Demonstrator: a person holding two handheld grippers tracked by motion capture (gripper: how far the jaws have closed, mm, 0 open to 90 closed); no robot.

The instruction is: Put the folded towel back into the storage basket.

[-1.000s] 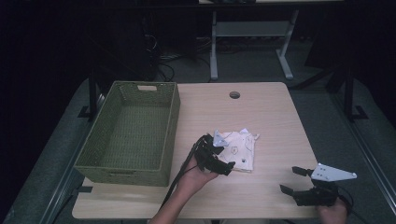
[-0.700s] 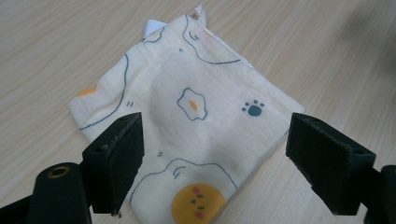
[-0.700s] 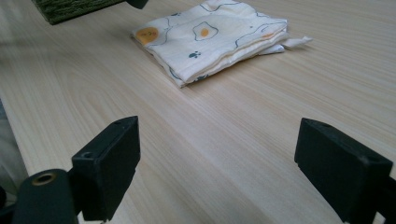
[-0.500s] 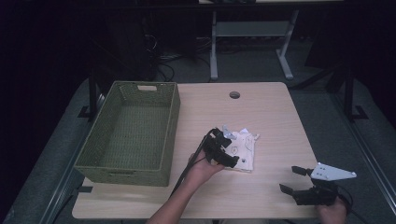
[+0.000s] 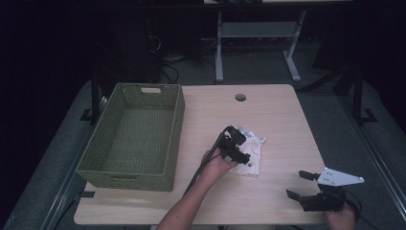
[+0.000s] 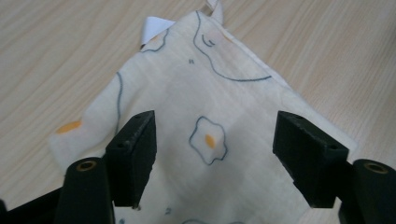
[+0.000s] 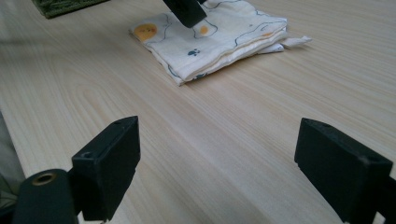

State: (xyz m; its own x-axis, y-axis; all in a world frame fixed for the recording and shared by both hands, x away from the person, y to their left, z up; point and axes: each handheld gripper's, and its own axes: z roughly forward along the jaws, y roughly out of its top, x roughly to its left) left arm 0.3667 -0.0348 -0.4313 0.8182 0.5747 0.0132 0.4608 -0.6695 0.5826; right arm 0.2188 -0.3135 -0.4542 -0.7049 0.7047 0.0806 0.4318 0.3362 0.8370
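Hovering low over the folded cloth (image 5: pixel 250 154) in the middle of the table (image 5: pixel 277 115), the left gripper (image 6: pixel 212 142) has just been closing its jaws, but they are apart and the pads do not press the fabric yet, which lies flat between and under them. The right gripper (image 5: pixel 306 188) rests near the table's front right corner, jaws spread wide, holding nothing. The green woven basket (image 5: pixel 174 143) at the left is empty. I judge the work is at its beginning: the cloth is folded, but not yet gripped and probably not yet carried to the basket.
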